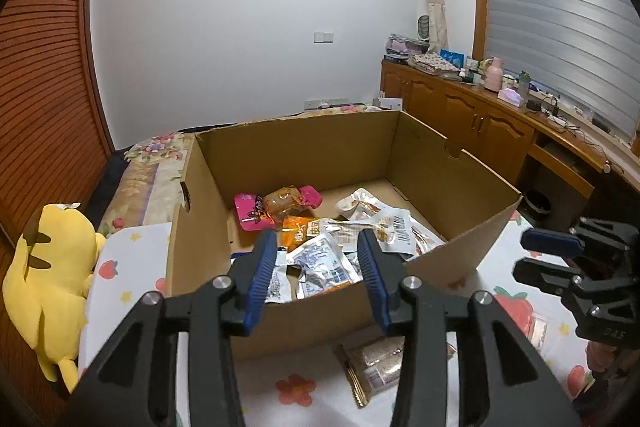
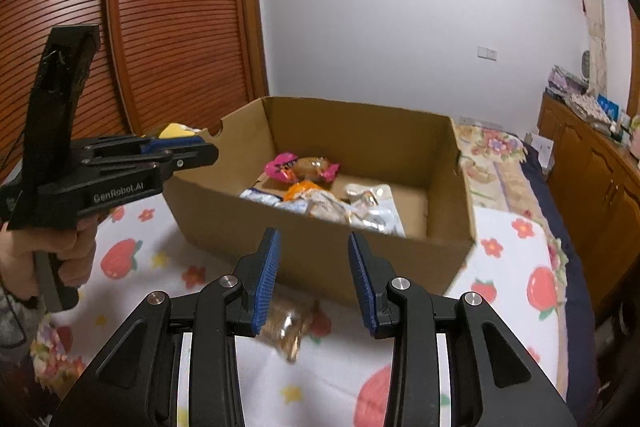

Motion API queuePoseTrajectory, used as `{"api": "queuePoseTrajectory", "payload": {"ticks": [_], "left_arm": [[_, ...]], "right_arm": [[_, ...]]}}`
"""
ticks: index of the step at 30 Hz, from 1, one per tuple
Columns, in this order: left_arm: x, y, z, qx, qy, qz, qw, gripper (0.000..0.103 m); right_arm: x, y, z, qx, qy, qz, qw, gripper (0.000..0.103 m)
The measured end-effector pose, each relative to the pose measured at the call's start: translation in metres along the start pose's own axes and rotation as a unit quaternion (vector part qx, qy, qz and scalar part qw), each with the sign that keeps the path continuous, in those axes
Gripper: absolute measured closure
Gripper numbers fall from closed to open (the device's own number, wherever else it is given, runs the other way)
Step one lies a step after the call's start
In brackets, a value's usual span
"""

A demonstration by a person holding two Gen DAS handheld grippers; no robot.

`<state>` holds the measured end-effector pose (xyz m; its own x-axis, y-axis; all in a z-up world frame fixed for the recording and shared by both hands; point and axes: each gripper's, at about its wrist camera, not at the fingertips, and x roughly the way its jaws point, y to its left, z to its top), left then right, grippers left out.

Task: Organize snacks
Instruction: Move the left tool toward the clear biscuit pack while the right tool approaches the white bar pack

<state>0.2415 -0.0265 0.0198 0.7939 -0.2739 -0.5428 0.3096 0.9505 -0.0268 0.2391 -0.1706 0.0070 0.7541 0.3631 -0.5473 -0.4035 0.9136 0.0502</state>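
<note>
A yellow plush toy [image 1: 48, 279] lies at the bed's left edge. The left gripper [image 1: 316, 259] hangs released over the cardboard box [image 1: 460, 195] of snack packets [image 1: 320, 259], nothing between its fingers. A wrapped snack [image 2: 290, 327] lies on the strawberry sheet [image 2: 136, 259] below the released, empty right gripper [image 2: 312, 263]

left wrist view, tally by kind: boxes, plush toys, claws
box: 1
plush: 1
claws: 2, left claw and right claw
total: 4
</note>
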Motion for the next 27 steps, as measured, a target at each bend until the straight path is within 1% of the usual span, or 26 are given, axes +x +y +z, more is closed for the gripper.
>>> {"api": "queuePoseTrajectory", "payload": {"ticks": [1,4,6,7,8,9,13,19,27], "left_arm": [[-0.001,-0.001,-0.001,-0.001,0.001,0.000,1.0000,0.060],[-0.004,-0.002,-0.005,-0.005,0.001,-0.002,1.0000,0.045],[-0.008,-0.004,-0.009,-0.005,-0.010,0.003,0.9999,0.013],[-0.011,-0.004,-0.011,-0.006,-0.023,0.008,0.9997,0.007],[-0.014,-0.005,-0.013,-0.006,-0.032,0.012,0.9994,0.000],[-0.016,-0.006,-0.016,-0.007,-0.038,0.013,0.9992,0.000],[-0.017,-0.011,-0.027,-0.002,-0.026,0.006,0.9996,0.000],[-0.022,-0.028,-0.051,0.019,-0.015,0.005,0.9997,0.000],[-0.023,-0.052,-0.082,0.037,0.000,-0.012,0.9993,0.000]], "right_arm": [[-0.002,-0.002,-0.004,0.003,0.001,0.000,1.000,0.068],[-0.011,-0.008,-0.017,0.007,0.005,-0.008,1.000,0.068],[-0.015,-0.012,-0.026,0.010,0.010,-0.014,1.000,0.068],[-0.017,-0.014,-0.030,0.011,0.012,-0.017,1.000,0.067],[-0.018,-0.017,-0.034,0.013,0.016,-0.020,1.000,0.064],[-0.020,-0.018,-0.038,0.015,0.019,-0.021,0.999,0.061],[-0.023,-0.023,-0.056,0.022,0.034,-0.028,0.999,0.054],[-0.031,-0.026,-0.089,0.025,0.058,-0.037,0.997,0.053],[-0.038,-0.031,-0.124,0.049,0.088,-0.037,0.994,0.051]]}}
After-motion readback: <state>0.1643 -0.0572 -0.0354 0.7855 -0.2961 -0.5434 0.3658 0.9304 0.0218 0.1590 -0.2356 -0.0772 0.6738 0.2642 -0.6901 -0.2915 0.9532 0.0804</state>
